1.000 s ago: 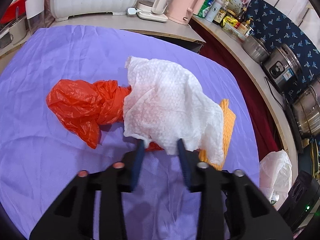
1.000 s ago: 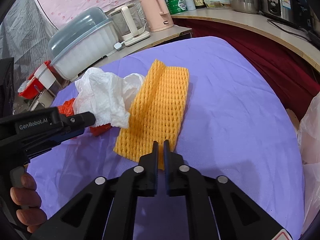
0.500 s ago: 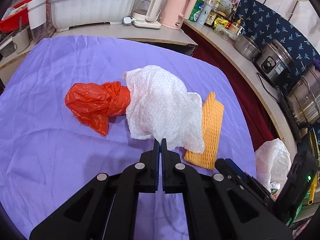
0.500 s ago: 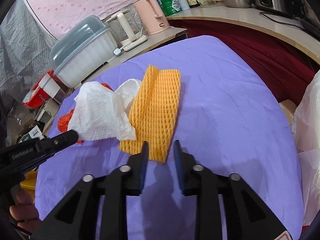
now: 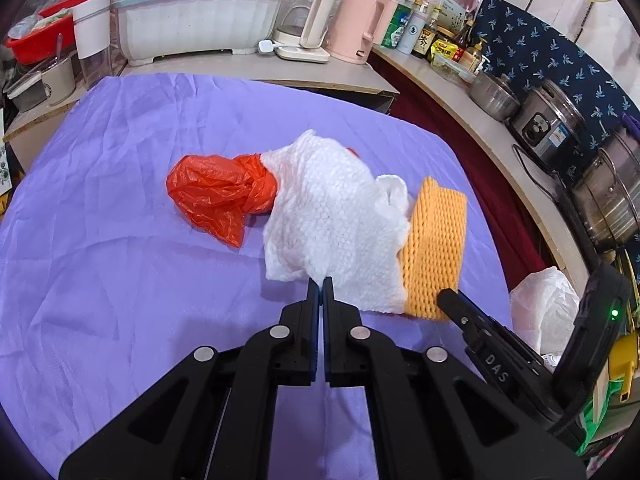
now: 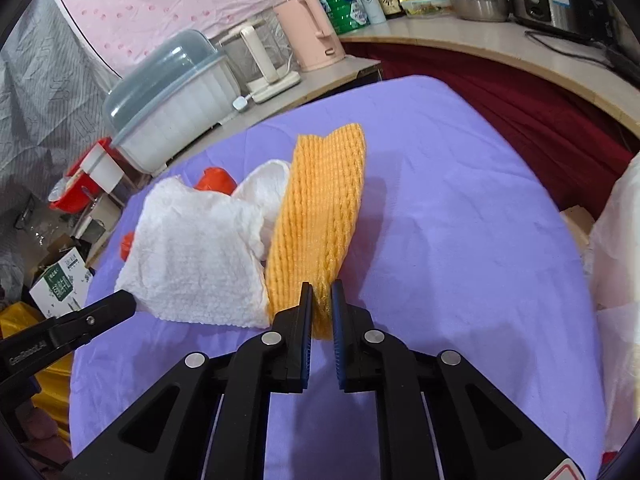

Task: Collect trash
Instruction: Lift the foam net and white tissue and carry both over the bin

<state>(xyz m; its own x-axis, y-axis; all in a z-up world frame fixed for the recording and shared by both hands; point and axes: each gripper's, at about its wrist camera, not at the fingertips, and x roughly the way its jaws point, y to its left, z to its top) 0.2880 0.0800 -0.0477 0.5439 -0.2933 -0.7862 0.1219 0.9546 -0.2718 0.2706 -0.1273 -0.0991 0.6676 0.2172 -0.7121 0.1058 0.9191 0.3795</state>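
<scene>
Left tongs (image 5: 321, 280): pressed together on the near edge of the white paper towel (image 5: 336, 224), a corner of it pinched between the tips.
Right tongs (image 6: 321, 288): jaws have just been closing, and now pinch the near end of the orange foam net (image 6: 320, 216), which stands between the blue pads.
Paper towel: crumpled in the middle of the purple table (image 5: 120, 280), its right edge lying over the foam net, its far-left side draped on the red plastic bag (image 5: 216, 196).
Foam net: just right of the paper towel, touching it, stretching away from the tongs.
Red bag: knotted, left of the paper towel and partly under it; gripped by neither tongs.
White bag (image 5: 544, 304): off the table's edge, well right of the paper towel; likely the place for the trash, though its mouth cannot be seen.
Step in hand: lifting both pieces clear.
Doing it well: raise the towel slowly so it peels off the red bag without dragging it; keep the net's grip firm, since the foam springs.
Risk: a thin corner grip may tear or slip.
</scene>
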